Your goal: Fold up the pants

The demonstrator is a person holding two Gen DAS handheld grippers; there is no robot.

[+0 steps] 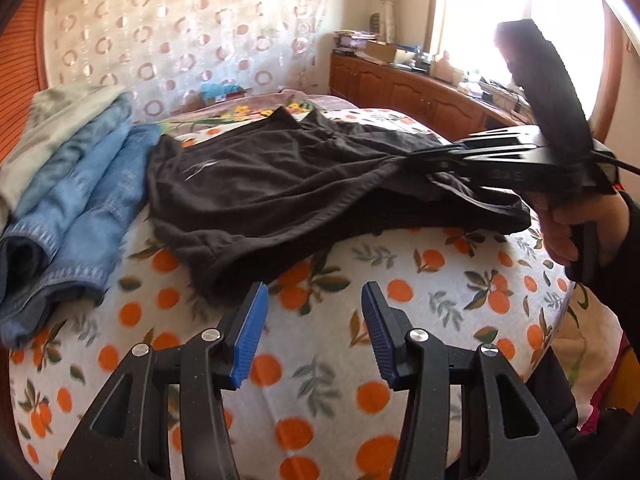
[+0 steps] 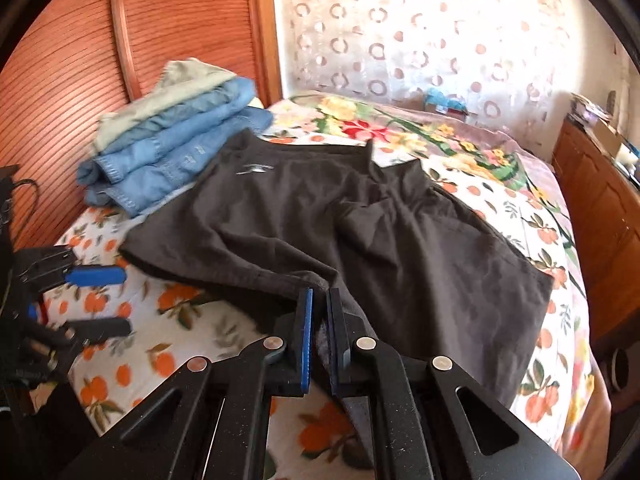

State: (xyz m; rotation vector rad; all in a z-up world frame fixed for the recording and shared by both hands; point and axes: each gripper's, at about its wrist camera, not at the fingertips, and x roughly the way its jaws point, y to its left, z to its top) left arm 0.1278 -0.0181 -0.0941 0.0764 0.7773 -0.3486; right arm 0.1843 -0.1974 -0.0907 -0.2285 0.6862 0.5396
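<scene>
Dark grey pants (image 1: 272,192) (image 2: 400,248) with a small white logo lie spread and rumpled across the orange-print bedspread (image 1: 320,380). In the right wrist view my right gripper (image 2: 320,300) is shut on the near hem of the pants, dark cloth pinched between its blue pads. The left wrist view shows that same gripper (image 1: 412,158) from the side, lifting a fold of the pants, with a hand on its handle. My left gripper (image 1: 314,296) (image 2: 104,300) stands open just short of the pants' near edge, nothing between its blue fingers (image 1: 250,332).
A stack of folded clothes, blue jeans (image 1: 80,216) (image 2: 180,160) under a pale garment, sits at the left by the wooden headboard (image 2: 80,60). A floral blanket (image 2: 400,128) covers the far side. Wooden cabinets (image 1: 400,88) line the right wall.
</scene>
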